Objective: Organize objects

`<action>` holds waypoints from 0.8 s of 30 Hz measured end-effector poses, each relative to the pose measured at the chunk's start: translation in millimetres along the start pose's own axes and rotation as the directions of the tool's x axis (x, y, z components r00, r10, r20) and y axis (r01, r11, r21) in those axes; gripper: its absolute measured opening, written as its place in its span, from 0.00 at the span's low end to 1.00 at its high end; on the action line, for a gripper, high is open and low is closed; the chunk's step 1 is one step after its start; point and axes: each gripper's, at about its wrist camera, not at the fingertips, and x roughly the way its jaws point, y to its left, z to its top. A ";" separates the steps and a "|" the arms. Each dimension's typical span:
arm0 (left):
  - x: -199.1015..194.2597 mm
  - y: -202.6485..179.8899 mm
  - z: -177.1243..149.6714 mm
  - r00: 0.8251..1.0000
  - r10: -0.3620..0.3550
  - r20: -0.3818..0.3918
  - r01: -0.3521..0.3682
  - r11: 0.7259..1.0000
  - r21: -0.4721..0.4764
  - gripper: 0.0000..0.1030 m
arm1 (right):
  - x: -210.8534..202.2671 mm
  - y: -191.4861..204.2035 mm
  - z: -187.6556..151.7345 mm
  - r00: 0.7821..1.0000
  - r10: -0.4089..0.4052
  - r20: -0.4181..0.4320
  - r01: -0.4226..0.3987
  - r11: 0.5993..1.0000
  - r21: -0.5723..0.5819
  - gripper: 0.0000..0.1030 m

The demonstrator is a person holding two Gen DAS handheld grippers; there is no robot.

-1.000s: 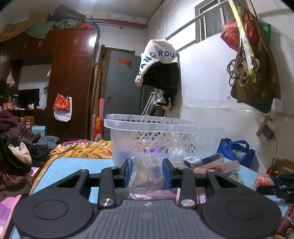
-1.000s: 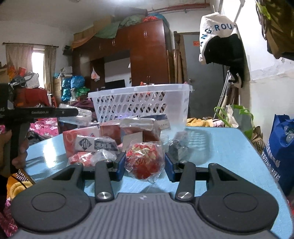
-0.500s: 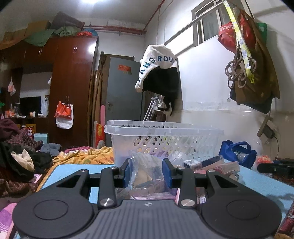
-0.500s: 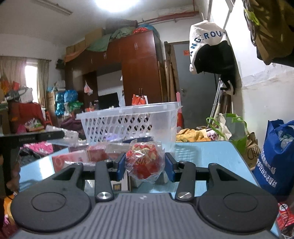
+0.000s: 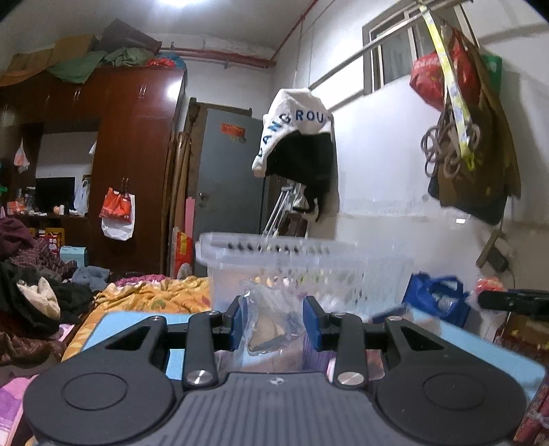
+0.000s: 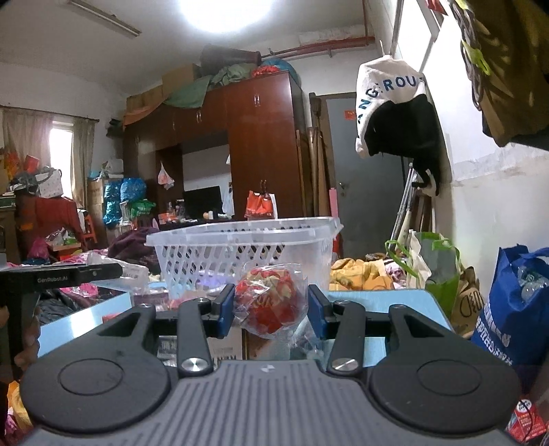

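Left hand-held gripper (image 5: 272,320) clamps a clear packet (image 5: 271,322); right hand-held gripper (image 6: 271,307) clamps a red packet (image 6: 271,302); both face the basket (image 6: 240,254); next, likely lift over its rim and release.

Ceiling light (image 6: 226,13) blown out to a white glare in both views; room below evenly lit, wardrobe (image 5: 137,164) face carrying a soft reflected sheen. Left wrist view shows motion blur, worst on the basket (image 5: 302,264) and items right of it; right wrist view sharper. Strong fisheye bending with dark vignetted corners.
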 end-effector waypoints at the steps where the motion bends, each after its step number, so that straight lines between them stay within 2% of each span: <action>1: -1.7 -0.6 7.6 1.000 -0.007 0.015 0.007 1.000 0.000 0.39 | 2.6 -0.6 4.2 1.000 0.011 0.003 -0.011 1.000 0.001 0.46; 4: -0.1 -5.7 41.1 0.998 -0.024 0.060 0.022 1.000 0.020 0.39 | 18.4 3.4 30.1 0.999 0.050 0.019 -0.050 0.999 -0.004 0.46; 6: 14.9 -8.3 68.0 0.997 -0.027 0.066 0.026 1.000 0.014 0.39 | 36.2 7.2 53.0 0.997 0.068 0.038 -0.067 0.998 -0.017 0.46; 9: 50.0 -12.8 95.8 0.999 0.004 0.042 -0.005 1.000 0.012 0.39 | 78.1 10.7 84.1 0.994 0.110 0.013 -0.109 0.994 -0.018 0.46; 11: 75.8 -11.8 100.2 0.999 0.032 -0.026 -0.031 0.999 0.022 0.34 | 106.2 15.1 93.9 0.997 0.071 -0.025 -0.071 0.997 -0.034 0.46; 13: 83.0 -4.8 89.0 0.996 0.024 -0.081 -0.021 0.999 0.036 0.33 | 127.0 19.5 94.9 0.997 0.033 -0.069 -0.037 0.997 -0.061 0.46; 16: 61.3 16.2 55.5 0.991 0.066 -0.116 -0.059 0.996 0.068 0.33 | 124.0 15.5 86.6 0.995 0.058 -0.080 -0.061 0.997 -0.040 0.46; 18: 41.0 33.4 35.3 0.989 0.046 -0.140 -0.040 0.998 0.044 0.39 | 113.1 12.7 81.4 0.996 0.059 -0.068 -0.063 0.997 -0.048 0.46; 20: 28.8 40.9 17.3 0.985 0.059 -0.162 -0.047 0.996 0.078 0.59 | 107.3 10.1 81.0 0.996 0.058 -0.067 -0.062 0.997 -0.051 0.46; 21: 28.5 42.9 8.6 0.980 0.082 -0.183 -0.061 0.991 0.115 0.64 | 106.0 9.7 81.7 0.996 0.055 -0.070 -0.059 0.997 -0.053 0.46; 22: 32.0 46.2 4.3 0.974 0.098 -0.204 -0.071 0.988 0.136 0.67 | 106.0 10.5 83.5 0.996 0.051 -0.072 -0.055 0.997 -0.055 0.46; 24: 41.3 53.8 -4.3 0.956 0.102 -0.275 -0.065 0.988 0.140 0.68 | 105.7 11.9 84.6 0.996 0.051 -0.079 -0.056 0.997 -0.059 0.46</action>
